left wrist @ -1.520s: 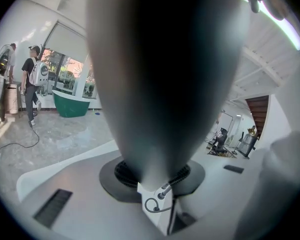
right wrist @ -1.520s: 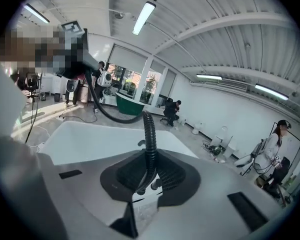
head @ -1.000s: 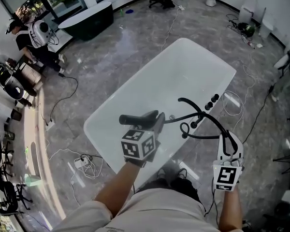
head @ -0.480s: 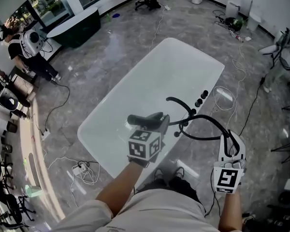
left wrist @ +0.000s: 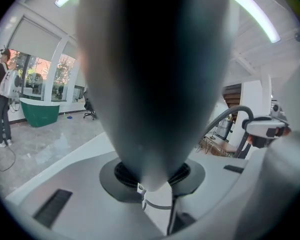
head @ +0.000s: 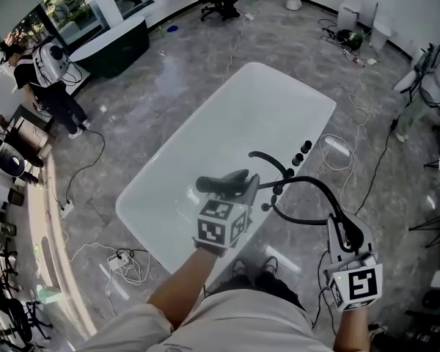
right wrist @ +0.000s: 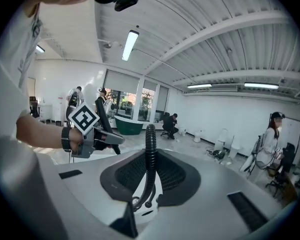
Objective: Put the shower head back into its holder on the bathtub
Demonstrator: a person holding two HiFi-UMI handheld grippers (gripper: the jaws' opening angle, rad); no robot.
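Since a second ago: the left tool (head: pixel 240 191) has carried the shower head (head: pixel 221 182) across the tub toward the rim knobs (head: pixel 302 152). The right tool (head: pixel 345 235) has come up nearer the camera, lifting the hose (head: pixel 314 184) with it.
Head view, left tool: jaws clamped on the black shower head, its marker cube facing up.
Head view, shower head: held roughly level in the air above the near part of the white bathtub (head: pixel 242 108), short of the three black knobs and not seated on the rim.
Head view, right tool: off the tub's right side, over the grey floor (head: pixel 169 72), jaws closed on the black hose, which arcs from it back to the tub rim.
Head view, surroundings: loose cables (head: pixel 125 259) lie on the floor by the tub, and a person (head: pixel 48 68) stands at far left.
Left gripper view: the shower head's dark body fills the middle, pinched between the pale jaws. The hose and the right tool show at right, and a green tub (left wrist: pixel 40 111) stands in the distance.
Right gripper view: the ribbed hose stands upright between the jaws, gripped by the dark pads. The left tool with its cube shows at left, on a bare forearm.
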